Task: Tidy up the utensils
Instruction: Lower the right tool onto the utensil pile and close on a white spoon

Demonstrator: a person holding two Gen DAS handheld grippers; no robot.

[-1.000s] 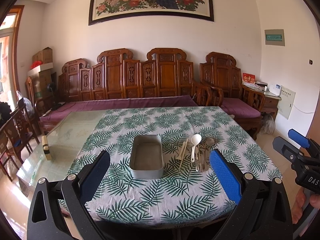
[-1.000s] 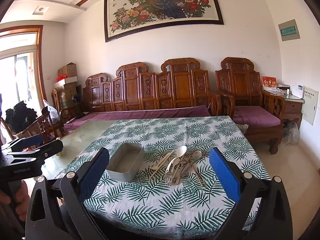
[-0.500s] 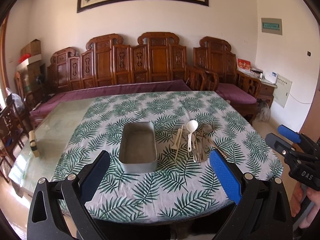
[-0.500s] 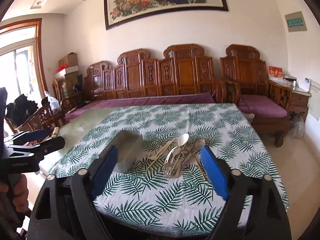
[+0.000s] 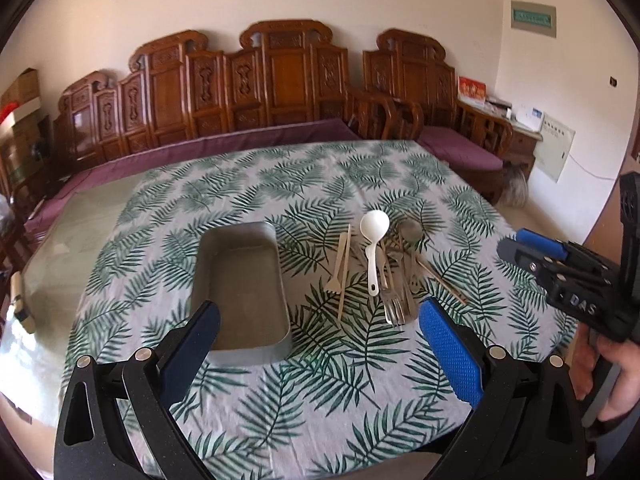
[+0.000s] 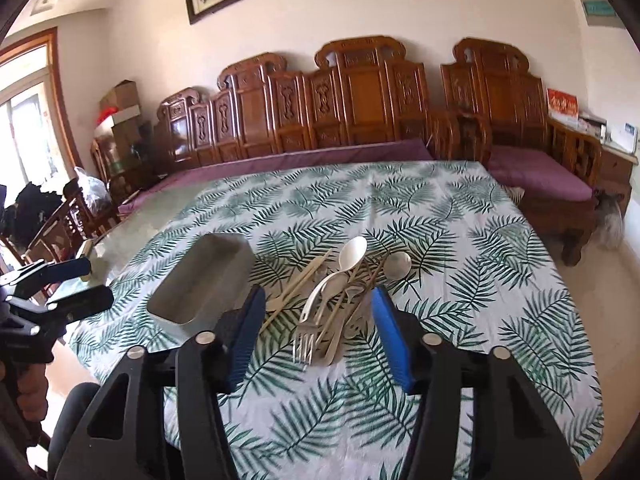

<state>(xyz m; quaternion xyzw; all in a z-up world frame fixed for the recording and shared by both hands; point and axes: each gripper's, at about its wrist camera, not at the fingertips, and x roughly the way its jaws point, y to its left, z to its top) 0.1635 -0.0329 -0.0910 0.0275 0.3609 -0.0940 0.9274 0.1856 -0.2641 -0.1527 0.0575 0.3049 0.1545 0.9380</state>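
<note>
We're holding the left gripper (image 5: 318, 344) with jaws wide apart and empty, hovering over the near end of the metal tray (image 5: 240, 284) on the leaf-print tablecloth (image 5: 320, 392). Just right of the tray, the utensil pile (image 6: 332, 296) is lying loose: white spoon (image 5: 374, 236), fork (image 5: 394, 306), chopsticks (image 5: 344, 260). We're closing the right gripper (image 6: 316, 340) above the pile, nothing between its pads.

Green-fern white tablecloth (image 5: 360, 380), grey tray (image 5: 240, 280)
</note>
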